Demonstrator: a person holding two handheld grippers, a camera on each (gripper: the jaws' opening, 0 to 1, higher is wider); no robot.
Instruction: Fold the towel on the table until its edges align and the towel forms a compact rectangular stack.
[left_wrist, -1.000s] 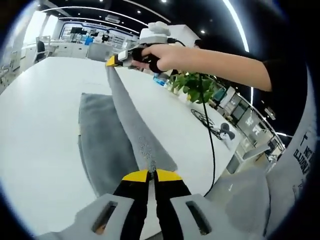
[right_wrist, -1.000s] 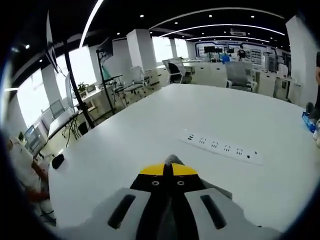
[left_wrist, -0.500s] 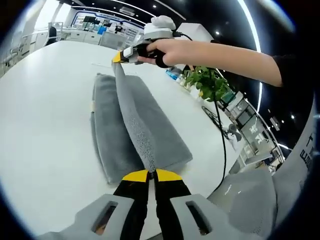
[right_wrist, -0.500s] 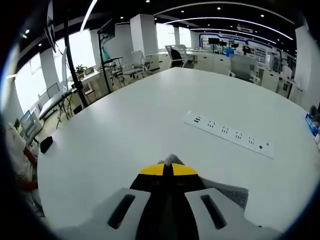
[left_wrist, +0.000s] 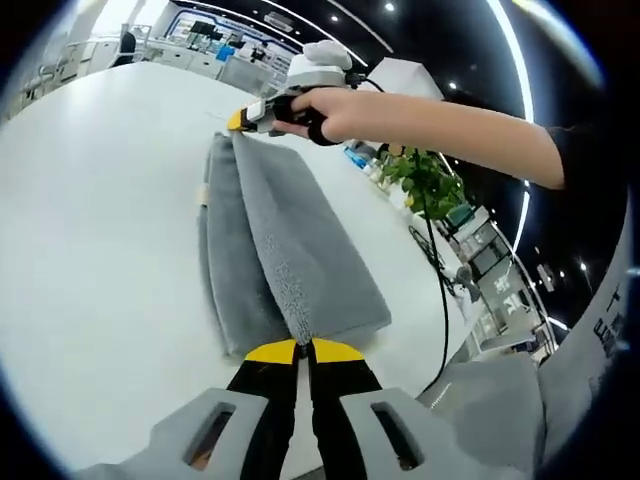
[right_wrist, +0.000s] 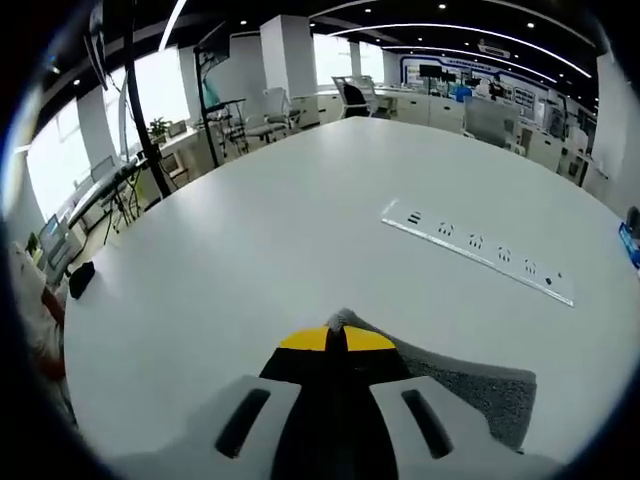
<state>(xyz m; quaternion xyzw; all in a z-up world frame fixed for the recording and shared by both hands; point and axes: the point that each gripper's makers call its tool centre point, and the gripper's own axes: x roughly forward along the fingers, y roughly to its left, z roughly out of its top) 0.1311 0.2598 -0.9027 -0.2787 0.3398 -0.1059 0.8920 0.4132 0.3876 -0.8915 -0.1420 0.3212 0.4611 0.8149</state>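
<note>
A grey towel (left_wrist: 285, 240) lies folded lengthwise on the white table (left_wrist: 90, 220), its upper layer stretched between the two grippers. My left gripper (left_wrist: 304, 350) is shut on the near end of that layer. In the left gripper view, the right gripper (left_wrist: 238, 120), held by a person's hand, pinches the far corner low over the table. In the right gripper view, my right gripper (right_wrist: 334, 338) is shut on a grey towel corner (right_wrist: 346, 321), and more towel (right_wrist: 480, 385) shows beside the jaws at lower right.
A white power strip (right_wrist: 475, 245) is set into the table ahead of the right gripper. A green potted plant (left_wrist: 425, 180) and a blue item stand near the table's far edge. A black cable (left_wrist: 440, 290) hangs from the right gripper. Office chairs and desks stand beyond the table.
Both grippers have lowered the held towel layer toward the table, so it now lies nearly flat over the lower layer. The right gripper view shows more towel beneath the jaws.
</note>
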